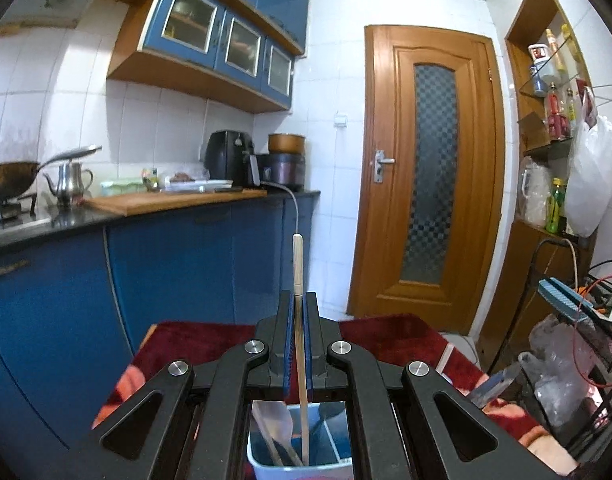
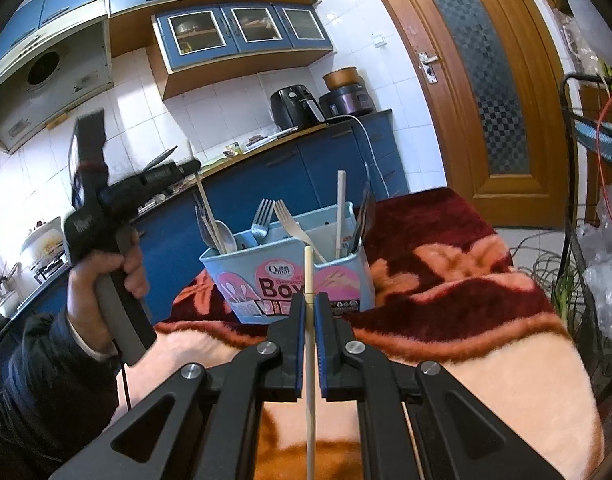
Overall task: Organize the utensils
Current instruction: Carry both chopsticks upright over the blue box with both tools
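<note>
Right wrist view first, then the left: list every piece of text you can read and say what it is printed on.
"Box" in large dark letters, on the front of the light blue utensil holder.
"Qi..." logo in the pink oval above it: only partly readable.
"CHOPSTICK...", small line over "Box": cut off by the chopstick in the right gripper.
Small print and icons along the holder's base: too small to read.
Bottle labels on the shelf, left wrist view: blurred, unreadable.

My left tongs and right tongs: matte black linkage arms with triangular cut-outs, round silver screws at the pivots, blue ribbed pads. My left hand, bare-skinned, dark padded sleeve, grey-and-black handle, thin black cable.
</note>
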Demonstrator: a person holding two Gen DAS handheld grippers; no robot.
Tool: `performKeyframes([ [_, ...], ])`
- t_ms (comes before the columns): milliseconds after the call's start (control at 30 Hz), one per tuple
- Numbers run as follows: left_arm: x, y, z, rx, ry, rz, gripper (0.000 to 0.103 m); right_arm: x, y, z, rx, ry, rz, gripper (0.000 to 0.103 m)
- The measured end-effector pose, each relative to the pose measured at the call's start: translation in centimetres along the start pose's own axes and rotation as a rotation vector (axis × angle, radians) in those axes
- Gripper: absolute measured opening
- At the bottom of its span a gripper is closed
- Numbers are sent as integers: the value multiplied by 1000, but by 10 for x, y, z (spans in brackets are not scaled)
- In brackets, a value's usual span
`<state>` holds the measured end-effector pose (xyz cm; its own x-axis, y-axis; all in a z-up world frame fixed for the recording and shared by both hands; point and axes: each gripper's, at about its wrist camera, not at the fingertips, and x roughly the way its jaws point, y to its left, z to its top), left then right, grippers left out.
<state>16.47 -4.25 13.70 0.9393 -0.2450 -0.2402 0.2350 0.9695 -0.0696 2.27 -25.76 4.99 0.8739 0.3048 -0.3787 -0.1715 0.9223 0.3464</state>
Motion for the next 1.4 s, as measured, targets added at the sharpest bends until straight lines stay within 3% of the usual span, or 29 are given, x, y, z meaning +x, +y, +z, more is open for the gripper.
performKeyframes([
  [267,4,8,-26,-23,52,-14,4,3,9,24,-64,-41,-30,7],
  [467,11,17,-44,-75,92,-21,4,10,21,53,-126,-122,-74,7],
  [900,8,23,-52,-85,79,-39,4,36,47,111,-223,-249,-173,7],
  [1400,8,20,-56,-71,89,-51,4,82,32,89,-216,-114,-196,7],
])
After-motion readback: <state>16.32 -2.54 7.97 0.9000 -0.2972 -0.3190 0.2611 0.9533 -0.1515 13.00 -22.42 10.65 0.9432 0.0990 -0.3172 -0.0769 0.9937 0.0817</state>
